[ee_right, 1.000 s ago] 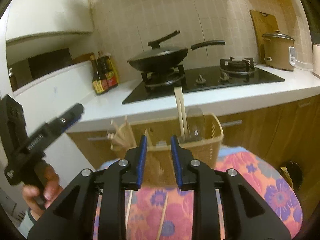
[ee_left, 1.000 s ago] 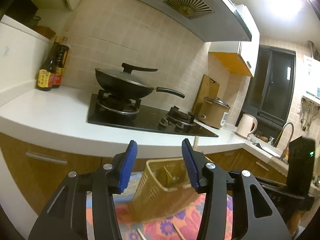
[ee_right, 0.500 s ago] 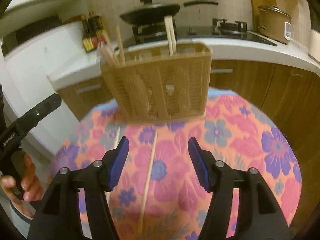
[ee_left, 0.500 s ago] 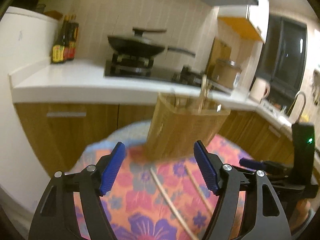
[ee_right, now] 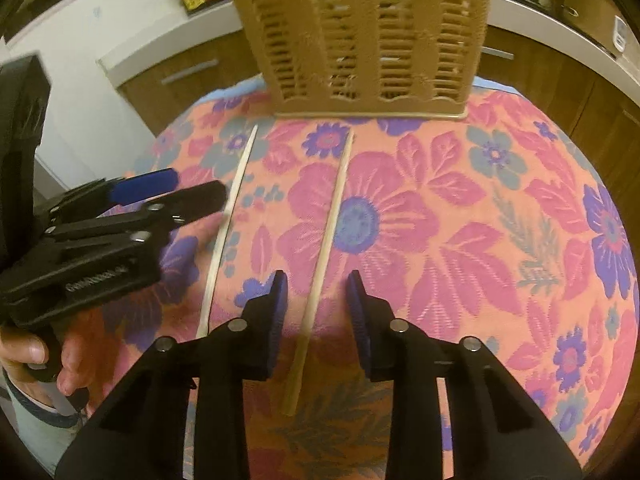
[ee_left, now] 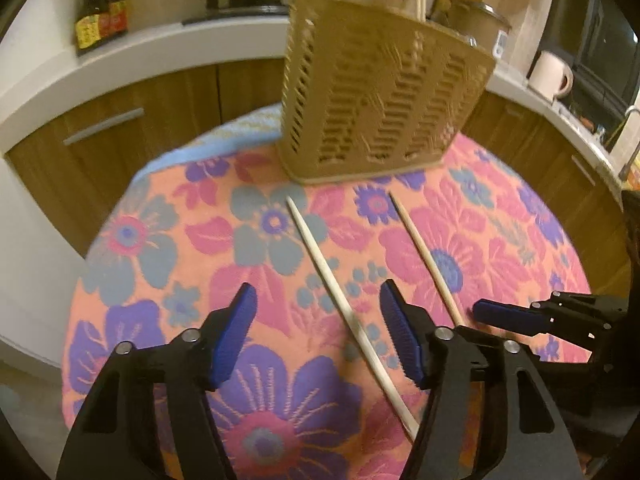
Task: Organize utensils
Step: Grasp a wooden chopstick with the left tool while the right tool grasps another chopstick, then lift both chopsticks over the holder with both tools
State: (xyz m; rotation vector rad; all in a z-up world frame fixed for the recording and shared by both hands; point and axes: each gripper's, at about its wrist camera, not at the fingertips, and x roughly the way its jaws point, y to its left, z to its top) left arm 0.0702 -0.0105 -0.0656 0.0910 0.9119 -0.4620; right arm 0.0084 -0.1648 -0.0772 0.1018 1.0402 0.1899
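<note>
We hover both tongs over a round worktop (ee_right: 520, 208) draped in a floral cloth, reaching for the two loose chopsticks; the left tongs (ee_left: 318, 334) straddle the paler chopstick (ee_left: 340, 300), their jaws closing but the pads not yet on it; the right tongs (ee_right: 316, 312) bracket the darker chopstick (ee_right: 326, 236), also closing, nothing gripped so far. Both sticks lie flat and roughly parallel, their far tips just short of the slatted tan utensil basket (ee_right: 360, 36) at the worktop's far edge. We judge this the pick-up step; next we must lower further, pinch each stick, lift it clear of the cloth and drop it upright into the basket.
</note>
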